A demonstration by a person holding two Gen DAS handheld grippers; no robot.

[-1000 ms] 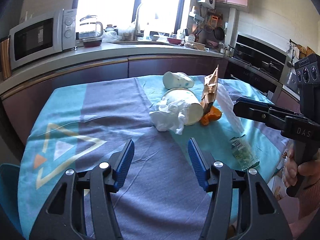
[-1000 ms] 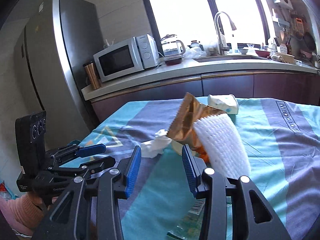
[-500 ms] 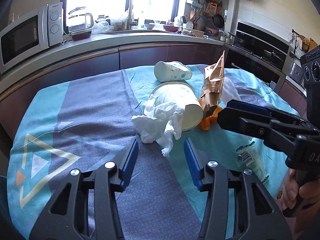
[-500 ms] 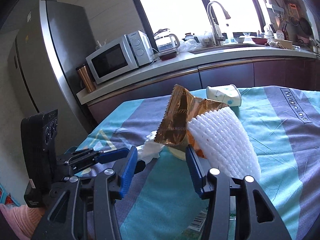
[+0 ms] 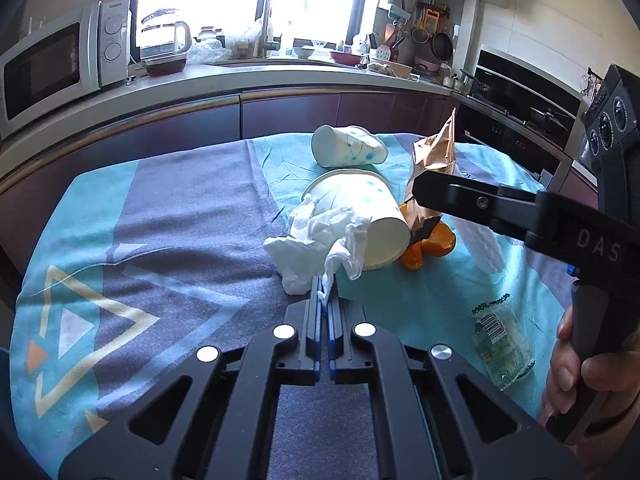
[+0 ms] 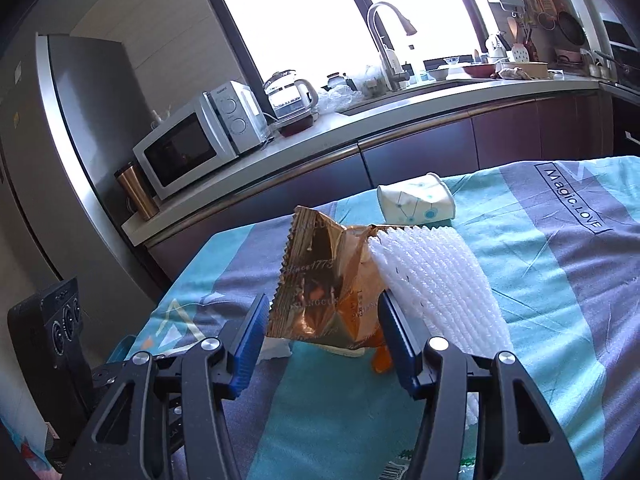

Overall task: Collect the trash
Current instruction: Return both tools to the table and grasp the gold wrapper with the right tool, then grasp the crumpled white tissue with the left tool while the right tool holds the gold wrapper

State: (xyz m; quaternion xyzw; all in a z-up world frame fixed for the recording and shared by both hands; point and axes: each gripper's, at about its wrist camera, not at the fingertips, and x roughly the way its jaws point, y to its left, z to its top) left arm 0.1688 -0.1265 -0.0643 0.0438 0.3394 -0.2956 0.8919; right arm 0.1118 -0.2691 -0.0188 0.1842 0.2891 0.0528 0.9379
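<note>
Tissue (image 5: 320, 246) pinched in left fingers (image 5: 316, 300) — wrapper (image 6: 320, 284) between right fingers (image 6: 254, 334)

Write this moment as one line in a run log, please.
left gripper: shut on crumpled tissue | right gripper: open around gold snack wrapper | paper cups, orange peel: untouched on tablecloth

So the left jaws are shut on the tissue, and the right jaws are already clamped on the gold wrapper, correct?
Not quite. The left gripper is shut on the tissue, as the left wrist view shows. But the right gripper is not clamped: in the right wrist view its jaws stand open on either side of the gold wrapper, with the pads not pressing on it.
</note>
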